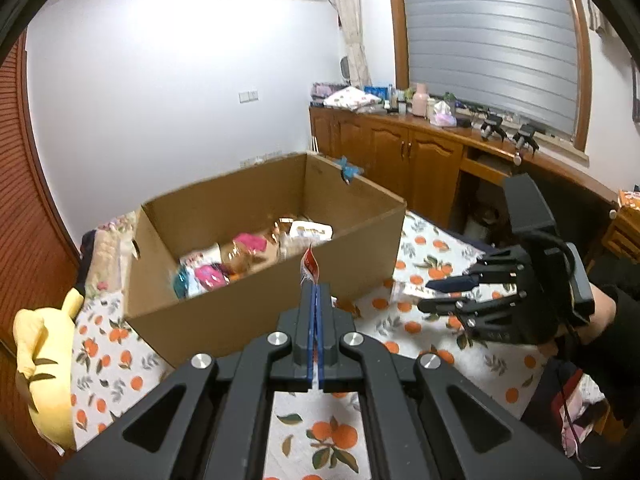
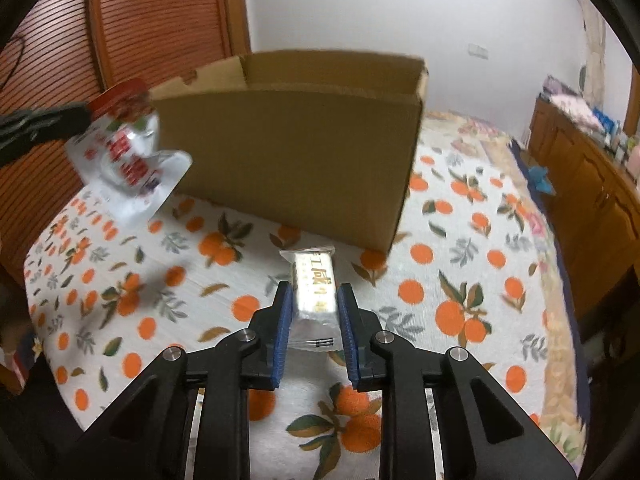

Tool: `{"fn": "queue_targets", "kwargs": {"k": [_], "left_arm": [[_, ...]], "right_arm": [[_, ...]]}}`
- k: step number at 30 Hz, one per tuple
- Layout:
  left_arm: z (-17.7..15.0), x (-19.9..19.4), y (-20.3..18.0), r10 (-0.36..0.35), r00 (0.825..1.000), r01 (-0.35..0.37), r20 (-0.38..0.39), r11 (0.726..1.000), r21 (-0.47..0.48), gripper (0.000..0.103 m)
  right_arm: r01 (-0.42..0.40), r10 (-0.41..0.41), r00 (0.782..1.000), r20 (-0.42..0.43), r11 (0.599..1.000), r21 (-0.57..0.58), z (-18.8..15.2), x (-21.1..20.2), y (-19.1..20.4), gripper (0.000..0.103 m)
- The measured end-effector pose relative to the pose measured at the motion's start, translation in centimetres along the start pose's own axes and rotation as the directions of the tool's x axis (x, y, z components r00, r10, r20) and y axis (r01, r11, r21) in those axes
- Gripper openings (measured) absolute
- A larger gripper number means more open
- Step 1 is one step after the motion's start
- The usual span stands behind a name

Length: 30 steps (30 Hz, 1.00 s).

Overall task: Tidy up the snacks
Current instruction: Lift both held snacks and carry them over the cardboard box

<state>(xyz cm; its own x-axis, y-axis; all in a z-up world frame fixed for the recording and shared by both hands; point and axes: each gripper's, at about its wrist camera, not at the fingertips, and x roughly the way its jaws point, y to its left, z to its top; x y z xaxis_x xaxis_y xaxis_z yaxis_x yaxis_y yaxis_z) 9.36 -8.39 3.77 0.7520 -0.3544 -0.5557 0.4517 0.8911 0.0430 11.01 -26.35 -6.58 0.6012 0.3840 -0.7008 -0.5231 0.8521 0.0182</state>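
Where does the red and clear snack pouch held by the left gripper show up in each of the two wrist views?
Left wrist view: only the top edge of the snack pouch shows, centre frame, pinched in the left gripper.
Right wrist view: the whole snack pouch hangs at upper left, beside the box's left corner.
Shared landmark: the cardboard box on the orange-print cloth.

Both views are evenly and rather dimly lit by indoor light; its source cannot be told. Soft shadows are cast beside the box (image 2: 296,152) on the bedspread (image 2: 460,280). Motion blur is seen on the pouch (image 2: 128,152) and at the box rim. Straight lines are bowed by fisheye distortion, and the corners are darkly vignetted.
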Motion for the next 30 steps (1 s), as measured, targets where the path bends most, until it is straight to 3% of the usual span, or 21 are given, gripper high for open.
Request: {"fn": "queue_targets", "kwargs": {"k": [20,30], "left_arm": [[4.9,-3.7,2.6,0.079,0.991,-0.083,0.104,0.996,0.032,0.0],[5.9,-0.8,5.5,0.111,0.99,-0.112,0.084,0.994,0.008,0.0]], "right_arm": [[0.049,-0.031,0.979,0.201,0.995,-0.089,6.2,-7.2,2.4,0.021],[0.041,-0.014,0.975,0.22,0.992,-0.117,8.9,-6.6,2.0,0.022]]}}
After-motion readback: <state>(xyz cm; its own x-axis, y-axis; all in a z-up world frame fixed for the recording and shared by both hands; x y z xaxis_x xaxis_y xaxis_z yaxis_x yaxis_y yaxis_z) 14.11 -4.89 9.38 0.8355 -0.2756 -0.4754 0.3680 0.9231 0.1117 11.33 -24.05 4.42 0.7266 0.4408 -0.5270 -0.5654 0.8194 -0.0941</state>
